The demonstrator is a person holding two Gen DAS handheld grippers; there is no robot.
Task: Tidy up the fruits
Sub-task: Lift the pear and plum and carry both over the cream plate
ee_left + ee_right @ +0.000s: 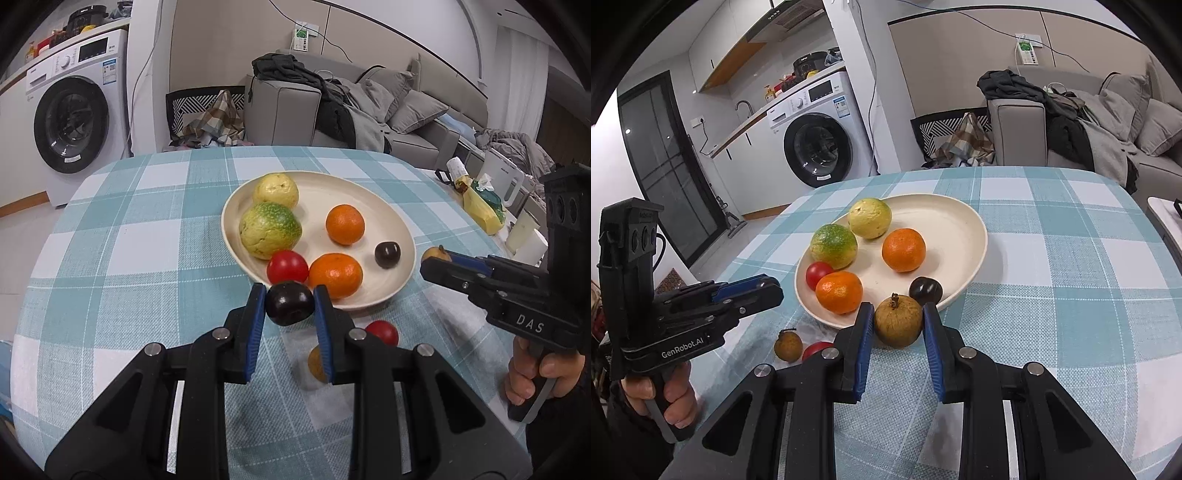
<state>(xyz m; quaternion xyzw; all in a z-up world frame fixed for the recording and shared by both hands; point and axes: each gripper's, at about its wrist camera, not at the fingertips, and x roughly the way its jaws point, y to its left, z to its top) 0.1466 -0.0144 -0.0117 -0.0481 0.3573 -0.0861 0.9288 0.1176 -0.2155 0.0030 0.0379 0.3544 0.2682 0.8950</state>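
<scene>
Left wrist view: the left hand-held gripper pinches a dark purple round plum at the 6 o'clock rim of the cream round plate. Right wrist view: the right hand-held gripper clasps a brown round longan (stem up) at the plate's 6 o'clock edge, above the checked-cloth surface.

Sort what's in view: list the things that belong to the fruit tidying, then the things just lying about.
Job: plate, dark plum in left gripper, brown fruit in right gripper, loose tomato.
Lying about: washing machine, sofa, kettle.
</scene>
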